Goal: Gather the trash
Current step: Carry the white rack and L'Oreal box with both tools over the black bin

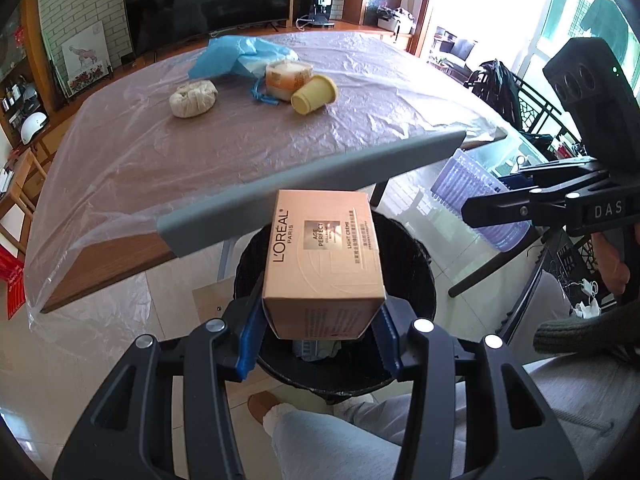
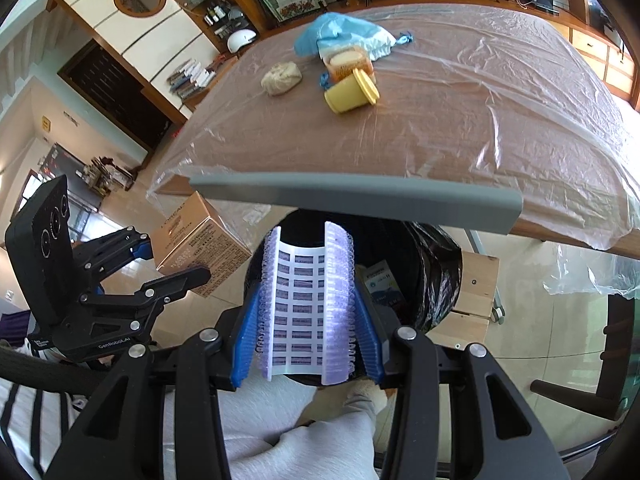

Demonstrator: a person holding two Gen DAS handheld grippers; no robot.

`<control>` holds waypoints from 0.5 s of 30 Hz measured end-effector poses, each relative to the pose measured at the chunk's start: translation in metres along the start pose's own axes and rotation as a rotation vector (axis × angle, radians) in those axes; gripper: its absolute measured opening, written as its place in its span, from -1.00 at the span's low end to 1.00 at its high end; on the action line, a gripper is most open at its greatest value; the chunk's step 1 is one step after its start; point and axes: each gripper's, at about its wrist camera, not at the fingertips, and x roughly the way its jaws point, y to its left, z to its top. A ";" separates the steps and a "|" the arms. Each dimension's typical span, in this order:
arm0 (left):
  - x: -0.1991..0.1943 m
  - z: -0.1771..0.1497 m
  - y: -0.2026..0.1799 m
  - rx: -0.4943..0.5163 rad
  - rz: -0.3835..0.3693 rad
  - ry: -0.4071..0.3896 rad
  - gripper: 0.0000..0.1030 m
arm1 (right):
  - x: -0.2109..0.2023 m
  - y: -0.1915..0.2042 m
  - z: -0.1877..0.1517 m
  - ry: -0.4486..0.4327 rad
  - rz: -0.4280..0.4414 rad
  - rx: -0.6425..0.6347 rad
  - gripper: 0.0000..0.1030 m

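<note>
Left wrist view: left claw clamped on box, held above bin; centre it, then release. Right wrist view: right claw clamped on basket over the bin; remaining trash lies on counter.

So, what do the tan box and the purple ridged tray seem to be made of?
The tan printed box, held in the left tongs, looks like thin matte cardboard: sharp folded edges and printing on its faces. The pale purple ridged tray, held in the right tongs, looks like thin translucent moulded plastic: light passes through its ribbed walls, which bend inward.
</note>
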 end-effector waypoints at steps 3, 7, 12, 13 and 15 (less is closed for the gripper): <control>0.006 -0.006 0.002 0.001 0.002 0.026 -0.06 | 0.006 0.001 -0.003 0.020 -0.019 -0.015 -0.17; 0.013 -0.013 0.003 -0.002 0.003 0.053 -0.06 | 0.015 0.002 -0.006 0.044 -0.028 -0.027 -0.17; 0.022 -0.017 0.006 -0.006 0.007 0.078 -0.06 | 0.029 0.002 -0.009 0.075 -0.038 -0.034 -0.17; 0.023 -0.017 0.006 -0.006 0.008 0.081 -0.06 | 0.031 0.002 -0.009 0.079 -0.037 -0.033 -0.17; 0.026 -0.018 0.006 -0.007 0.008 0.087 -0.06 | 0.036 0.001 -0.009 0.091 -0.037 -0.030 -0.17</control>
